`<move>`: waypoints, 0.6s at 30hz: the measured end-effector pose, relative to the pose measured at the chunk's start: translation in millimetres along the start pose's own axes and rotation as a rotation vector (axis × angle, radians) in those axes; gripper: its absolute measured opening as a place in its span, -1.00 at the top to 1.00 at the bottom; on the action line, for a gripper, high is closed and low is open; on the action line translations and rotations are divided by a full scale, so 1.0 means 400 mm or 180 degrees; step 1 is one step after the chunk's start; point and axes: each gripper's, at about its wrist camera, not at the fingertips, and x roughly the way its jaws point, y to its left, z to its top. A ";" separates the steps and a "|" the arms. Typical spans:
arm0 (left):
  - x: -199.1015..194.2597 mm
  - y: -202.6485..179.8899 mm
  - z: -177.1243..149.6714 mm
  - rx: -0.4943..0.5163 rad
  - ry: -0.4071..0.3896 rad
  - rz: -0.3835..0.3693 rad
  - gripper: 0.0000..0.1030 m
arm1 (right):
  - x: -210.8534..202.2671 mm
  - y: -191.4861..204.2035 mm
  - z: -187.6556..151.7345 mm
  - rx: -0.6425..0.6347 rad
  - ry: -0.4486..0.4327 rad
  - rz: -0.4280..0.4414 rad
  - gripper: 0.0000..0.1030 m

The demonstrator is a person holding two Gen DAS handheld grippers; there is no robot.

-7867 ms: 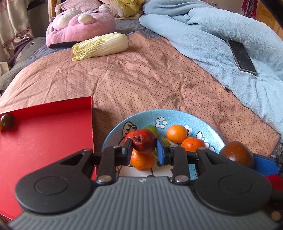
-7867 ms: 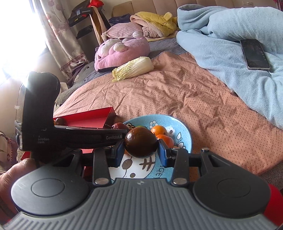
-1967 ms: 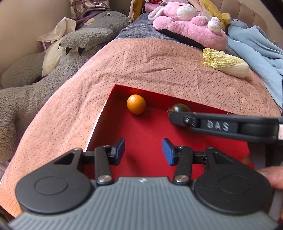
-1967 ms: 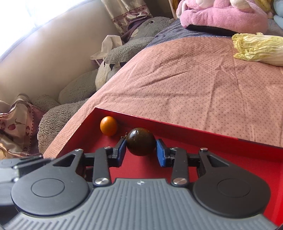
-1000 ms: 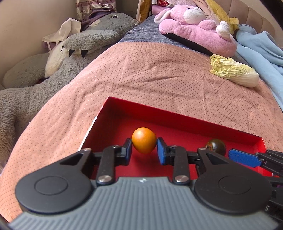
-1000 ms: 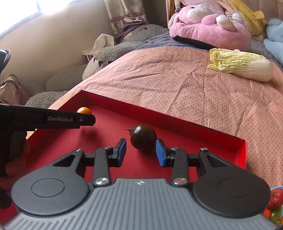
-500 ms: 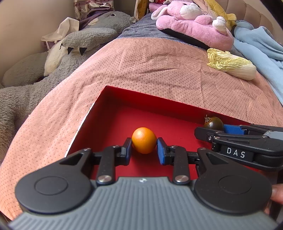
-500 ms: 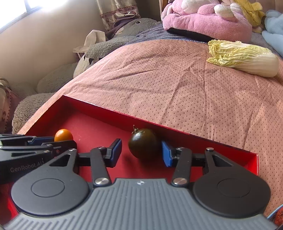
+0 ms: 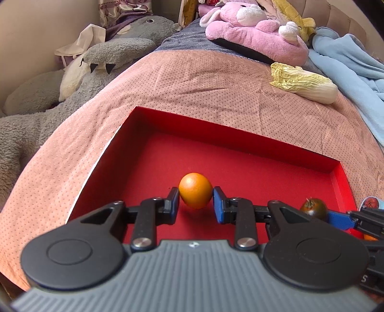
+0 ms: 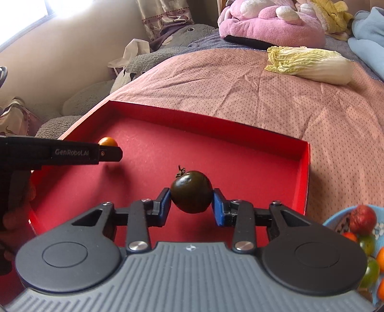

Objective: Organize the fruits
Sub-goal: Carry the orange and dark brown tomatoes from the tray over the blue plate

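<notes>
The left gripper [image 9: 195,202] pinches a smooth orange [image 9: 195,193]. The right gripper's [image 10: 191,205] jaws are closing on a dark tomato [image 10: 191,191], both over the red tray [image 9: 240,141].

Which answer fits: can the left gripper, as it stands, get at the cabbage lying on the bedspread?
Probably not at once: the left gripper is shut on the orange fruit inside the red tray, and the cabbage lies well beyond its far wall.

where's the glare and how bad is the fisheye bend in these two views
Right wrist view: blown-out window glare top left, and the red tray edges bow. Left wrist view: even light, no glare; the bed curves strongly, and the orange fruit casts a soft shadow.
</notes>
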 end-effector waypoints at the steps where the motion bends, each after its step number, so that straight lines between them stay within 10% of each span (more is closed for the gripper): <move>1: -0.005 -0.006 -0.004 0.0001 0.0000 0.0006 0.34 | -0.015 -0.002 -0.013 0.0024 -0.0005 0.0012 0.17; 18: -0.096 -0.092 -0.036 0.0100 -0.0113 0.0044 0.34 | -0.184 -0.029 -0.058 0.0116 -0.0283 0.0123 0.17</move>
